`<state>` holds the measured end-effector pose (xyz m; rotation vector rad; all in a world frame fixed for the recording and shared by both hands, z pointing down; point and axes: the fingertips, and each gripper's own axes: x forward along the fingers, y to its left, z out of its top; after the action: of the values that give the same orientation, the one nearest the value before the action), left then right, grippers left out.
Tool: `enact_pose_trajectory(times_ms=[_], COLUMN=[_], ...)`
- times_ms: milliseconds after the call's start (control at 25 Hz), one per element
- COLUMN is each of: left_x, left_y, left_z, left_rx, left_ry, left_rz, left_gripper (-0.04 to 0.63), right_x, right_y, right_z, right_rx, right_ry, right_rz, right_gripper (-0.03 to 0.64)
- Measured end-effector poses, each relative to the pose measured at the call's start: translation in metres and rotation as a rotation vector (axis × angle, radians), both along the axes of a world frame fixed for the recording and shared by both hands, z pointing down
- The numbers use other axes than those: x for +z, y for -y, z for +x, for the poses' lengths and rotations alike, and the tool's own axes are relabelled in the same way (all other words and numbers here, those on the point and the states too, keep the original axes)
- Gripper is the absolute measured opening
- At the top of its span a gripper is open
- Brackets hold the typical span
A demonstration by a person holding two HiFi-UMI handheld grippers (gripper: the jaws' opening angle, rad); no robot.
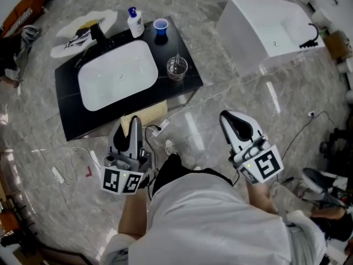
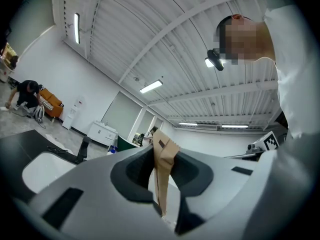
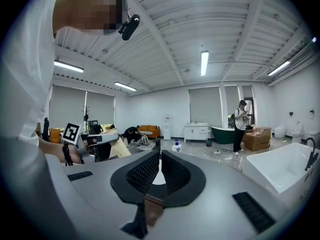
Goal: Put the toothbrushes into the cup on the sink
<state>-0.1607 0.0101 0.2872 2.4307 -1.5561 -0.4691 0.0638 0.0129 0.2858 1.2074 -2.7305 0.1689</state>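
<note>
A white sink basin (image 1: 113,75) is set in a black counter (image 1: 69,112). On the counter's far edge stands a small blue cup (image 1: 160,25), and a clear glass cup (image 1: 177,67) sits to the right of the basin. My left gripper (image 1: 134,121) (image 2: 161,151) hangs in front of the counter, shut on a flat tan paper packet (image 1: 149,115) (image 2: 163,164) that stands edge-on between the jaws. No bare toothbrush shows. My right gripper (image 1: 229,116) (image 3: 159,156) is raised to the right of the counter, jaws together and empty.
A white soap bottle (image 1: 135,22) and a black faucet (image 1: 100,36) stand behind the basin. A white cloth (image 1: 83,29) lies at the counter's far left. A white bathtub (image 1: 270,29) is off to the right. Cables and a power strip (image 1: 160,129) lie on the marble floor.
</note>
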Motion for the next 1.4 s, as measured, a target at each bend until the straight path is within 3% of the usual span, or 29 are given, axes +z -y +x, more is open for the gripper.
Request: enact_pose_trajectory(times_ms=[560,840,1080,1240,1400], left_x=[0.010,0.010,0.010,0.009,0.001], left_y=[0.046,0.058,0.068,0.076,0.086], left_z=[-0.022,-0.020,-0.006,0.001,0.007], left_rx=[0.067,0.066,0.052,0.018,0.002], left_ry=[-0.047,-0.066,-0.050,-0.077,-0.046], left_rz=[-0.001,-0.007,-0.014,-0.034,-0.029], left_gripper=[0.075,0.074,0.074,0.075,0.075], right_x=[-0.011,-0.017,-0.016,-0.019,-0.020], right_y=[0.031,0.038,0.054,0.070,0.087], right_z=[-0.032,-0.023,-0.016,-0.010,-0.001], right_rx=[0.042,0.068,0.023,-0.028,-0.049], right_ry=[-0.029,-0.042,-0.013,0.011,0.026], right_rz=[0.016,0.017,0.015,0.022,0.023], right_gripper=[0.040,0.041,0.041,0.040,0.041])
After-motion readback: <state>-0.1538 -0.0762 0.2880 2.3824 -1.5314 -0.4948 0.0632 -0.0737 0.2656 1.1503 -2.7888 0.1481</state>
